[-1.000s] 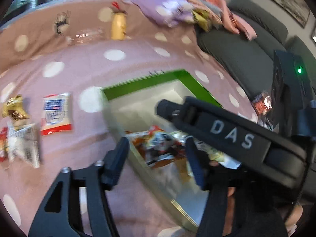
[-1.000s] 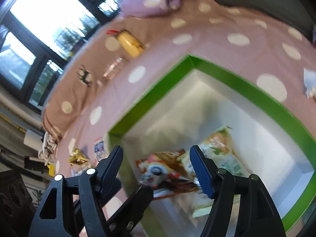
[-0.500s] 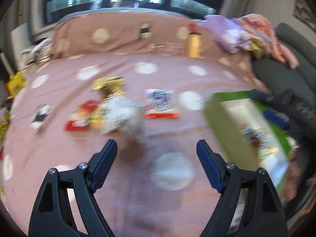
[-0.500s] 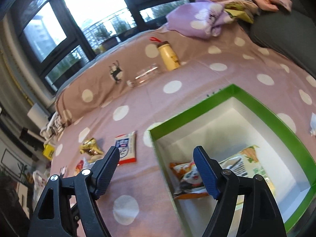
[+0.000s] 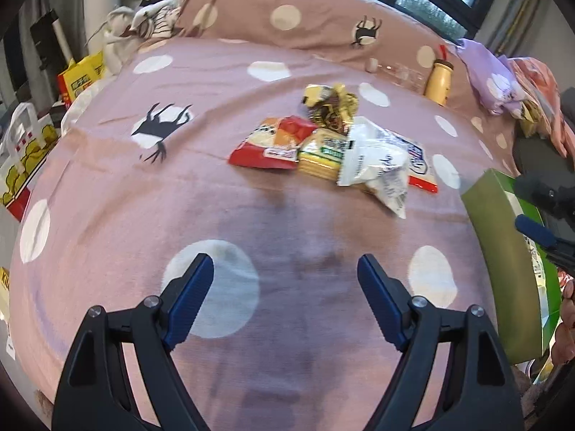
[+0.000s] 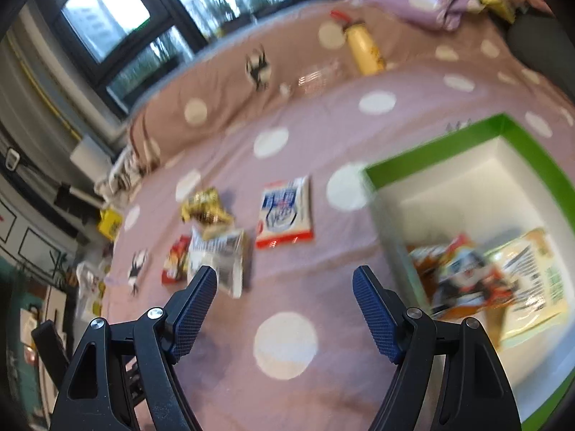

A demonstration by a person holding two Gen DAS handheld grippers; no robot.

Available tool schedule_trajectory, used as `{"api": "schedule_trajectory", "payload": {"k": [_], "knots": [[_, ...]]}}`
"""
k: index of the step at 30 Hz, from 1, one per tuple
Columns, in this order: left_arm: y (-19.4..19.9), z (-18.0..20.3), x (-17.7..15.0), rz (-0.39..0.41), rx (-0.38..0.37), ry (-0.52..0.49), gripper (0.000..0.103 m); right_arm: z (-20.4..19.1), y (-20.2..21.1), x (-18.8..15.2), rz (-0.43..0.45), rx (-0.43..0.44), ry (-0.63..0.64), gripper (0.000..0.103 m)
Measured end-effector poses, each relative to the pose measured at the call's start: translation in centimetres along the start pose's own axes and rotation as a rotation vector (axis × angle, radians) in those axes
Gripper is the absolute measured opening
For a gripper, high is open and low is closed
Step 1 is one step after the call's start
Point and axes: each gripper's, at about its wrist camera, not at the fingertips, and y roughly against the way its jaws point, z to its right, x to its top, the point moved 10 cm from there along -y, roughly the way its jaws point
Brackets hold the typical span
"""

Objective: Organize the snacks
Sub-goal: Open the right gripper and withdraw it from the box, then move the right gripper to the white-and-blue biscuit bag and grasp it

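A heap of snack packets lies on the pink dotted cover: a red packet (image 5: pixel 269 142), a yellow biscuit pack (image 5: pixel 323 154), a white packet (image 5: pixel 373 165), a gold wrapper (image 5: pixel 330 104) and a white-blue-red packet (image 6: pixel 285 212). A green-rimmed box (image 6: pixel 435 158) holds an orange packet (image 6: pixel 460 276) and a pale green-printed packet (image 6: pixel 532 269). My left gripper (image 5: pixel 285 280) is open and empty, in front of the heap. My right gripper (image 6: pixel 284 291) is open and empty, left of the box; part of it shows in the left wrist view (image 5: pixel 539 208).
A yellow bottle (image 6: pixel 363 50) and a clear glass (image 6: pixel 316 77) lie at the back of the cover. Purple and pink cloths (image 5: pixel 503 82) are heaped at the back right. Bags (image 5: pixel 21 154) stand off the left edge. A dark sofa (image 6: pixel 539 46) is at right.
Both grippers have pulled out of the box and swung left. The left one now faces the snack heap, which is nearer. The right one has risen and looks at the cover beside the box.
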Motion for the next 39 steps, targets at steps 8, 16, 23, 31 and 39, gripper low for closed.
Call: {"api": "schedule_trajectory", "payload": {"k": [8,16,23,31,39], "knots": [[-0.1,-0.5,0.7,0.006,-0.019,0.022,0.082,-2.2,-6.2,1.8,-0.19,-0.108,0.042,0.078],[-0.7,-1.2,1.0,-0.002,-0.008,0.026,0.082,-0.4,-14.2,3.9,-0.262,-0.192,0.043,0.078],[-1.3,-1.8,1.0,-0.016,0.016,0.033,0.082,-0.1,-15.7,4.2,-0.222,-0.252,0.102,0.078],[-0.2,-1.4,0.7,-0.007,0.017,0.032,0.082,0.2,-13.8,3.2,-0.216,-0.251,0.11,0.067],[1.3,-0.9,-0.1,-0.002,0.021,0.035,0.082,-1.8,-6.7,0.8,-0.213,-0.113,0.09,0.067]]}}
